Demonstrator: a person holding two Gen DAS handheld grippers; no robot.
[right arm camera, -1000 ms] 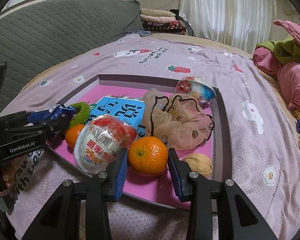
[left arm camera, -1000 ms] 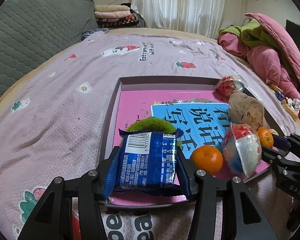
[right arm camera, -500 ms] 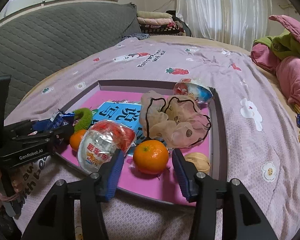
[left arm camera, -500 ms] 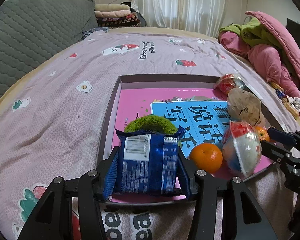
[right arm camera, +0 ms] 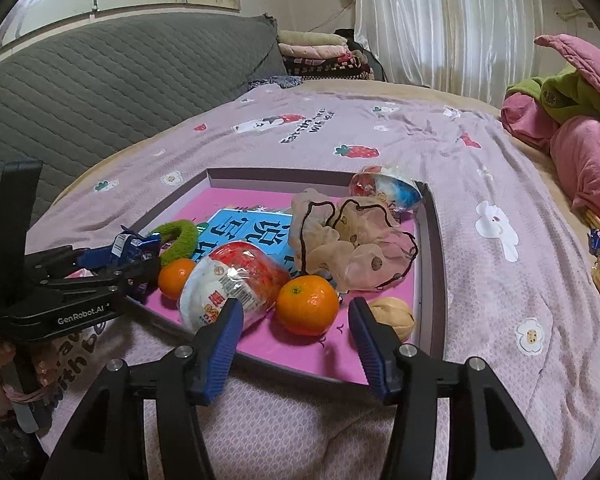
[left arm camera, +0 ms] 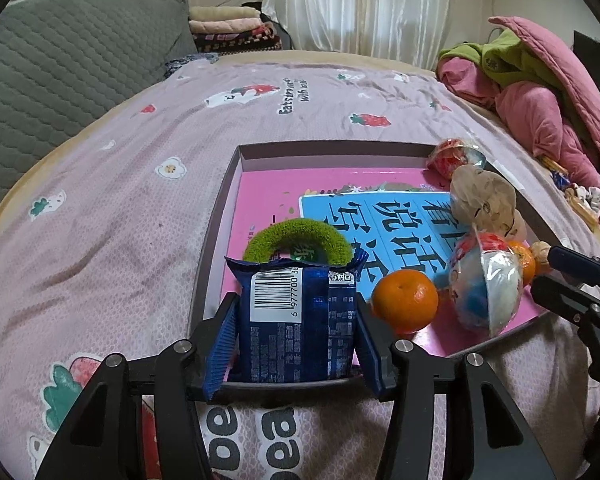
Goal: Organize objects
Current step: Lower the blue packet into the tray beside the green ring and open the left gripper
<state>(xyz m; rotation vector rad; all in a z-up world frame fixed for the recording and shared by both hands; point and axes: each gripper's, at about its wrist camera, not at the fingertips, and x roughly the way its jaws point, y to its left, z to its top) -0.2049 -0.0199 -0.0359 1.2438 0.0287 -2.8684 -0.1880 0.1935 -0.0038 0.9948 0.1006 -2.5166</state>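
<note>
My left tongs [left arm camera: 296, 340] gripped the blue packet [left arm camera: 298, 320] by its sides, barcode face up, at the near-left corner of the tray [left arm camera: 220, 220] — held there, I judged, to set it down beside the things already gathered. My right tongs [right arm camera: 296, 330] stood open, their jaws having just been opening; the orange [right arm camera: 307, 310] lay between the blue pads but clear of both, resting on the pink floor of the tray. I took that as a release, the fruit let go where it belonged.

The tray sat on the lilac bedspread [left arm camera: 120, 200] and held nearly everything. A green ring [left arm camera: 298, 240] lay just behind the packet. A second orange [left arm camera: 405, 302] sat to its right, touching a wrapped egg toy [left arm camera: 486, 284]. A blue book [left arm camera: 380, 224] lay flat underneath. A sheer beige scrunchie [right arm camera: 352, 244] was heaped over the book's right side, and another wrapped egg toy [right arm camera: 388, 190] sat in the far-right corner. A small tan ball [right arm camera: 394, 316] rested near the right wall, just beside the released orange — what it was I could not tell.
</note>
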